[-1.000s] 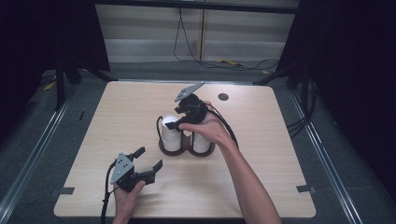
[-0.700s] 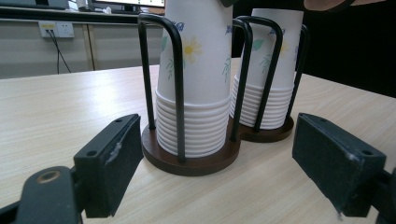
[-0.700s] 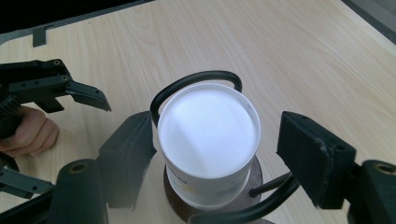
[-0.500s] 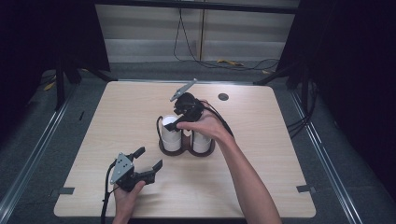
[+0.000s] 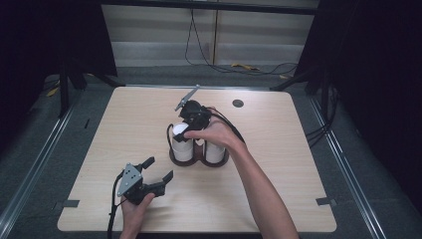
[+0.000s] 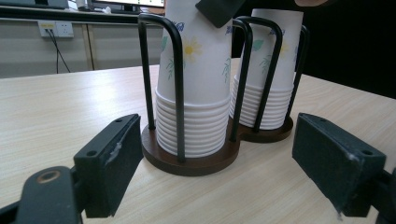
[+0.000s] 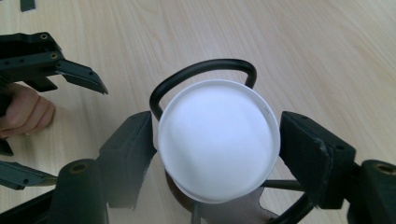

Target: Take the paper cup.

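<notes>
Starting at the left, our left gripper [image 5: 158, 170] rests wide open and empty on the desk [image 5: 293, 164], facing the cup holder [image 5: 199, 160]. At the holder's left stack of paper cups [image 5: 182, 144], our right gripper [image 5: 185, 130] has tipped further down over the top cup [image 7: 218, 139]. Its jaws have just been closing after a brief widening and now bracket the upturned base, apparently touching it; we judge a pull-off is next.

The right tool [image 5: 185, 130] hides the left cup stack's [image 5: 182, 148] top in the high view.
</notes>
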Tool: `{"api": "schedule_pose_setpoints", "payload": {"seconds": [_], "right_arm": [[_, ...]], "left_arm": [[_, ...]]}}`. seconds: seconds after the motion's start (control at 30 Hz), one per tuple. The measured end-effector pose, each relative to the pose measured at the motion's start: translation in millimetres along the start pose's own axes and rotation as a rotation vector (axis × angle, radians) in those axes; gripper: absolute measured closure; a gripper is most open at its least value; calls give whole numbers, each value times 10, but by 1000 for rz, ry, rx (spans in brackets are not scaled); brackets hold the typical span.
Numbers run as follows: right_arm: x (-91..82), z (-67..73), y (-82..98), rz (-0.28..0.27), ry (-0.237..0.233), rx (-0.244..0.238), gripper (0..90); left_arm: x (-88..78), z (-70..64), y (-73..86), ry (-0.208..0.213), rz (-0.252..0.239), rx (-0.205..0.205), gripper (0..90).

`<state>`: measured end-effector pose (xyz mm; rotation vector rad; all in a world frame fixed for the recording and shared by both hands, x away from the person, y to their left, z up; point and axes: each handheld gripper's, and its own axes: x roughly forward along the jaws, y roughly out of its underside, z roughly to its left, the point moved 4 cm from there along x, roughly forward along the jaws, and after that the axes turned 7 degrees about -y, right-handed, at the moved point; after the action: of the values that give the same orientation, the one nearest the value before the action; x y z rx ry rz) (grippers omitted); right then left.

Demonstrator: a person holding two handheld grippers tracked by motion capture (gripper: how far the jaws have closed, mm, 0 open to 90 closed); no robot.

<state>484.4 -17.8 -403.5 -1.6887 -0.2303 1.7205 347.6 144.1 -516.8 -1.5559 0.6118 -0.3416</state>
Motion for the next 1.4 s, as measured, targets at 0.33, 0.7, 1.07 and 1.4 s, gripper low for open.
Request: {"api": "schedule_pose_setpoints", "payload": {"seconds": [0.33,0.7,1.07,1.4], "right_arm": [[69,-31,28,57,-2,20,292],[116,-3,3,127,13,-1,321],[72,-19,14,104,4,-9,337],[42,-3,-1,87,14,-24,345]], "left_arm": [[0,13,-2,4,6,22,161],[1,7,-1,3,7,7,161],[2,1,0,2,7,0,161],[4,2,0,5,8,0,161]]}}
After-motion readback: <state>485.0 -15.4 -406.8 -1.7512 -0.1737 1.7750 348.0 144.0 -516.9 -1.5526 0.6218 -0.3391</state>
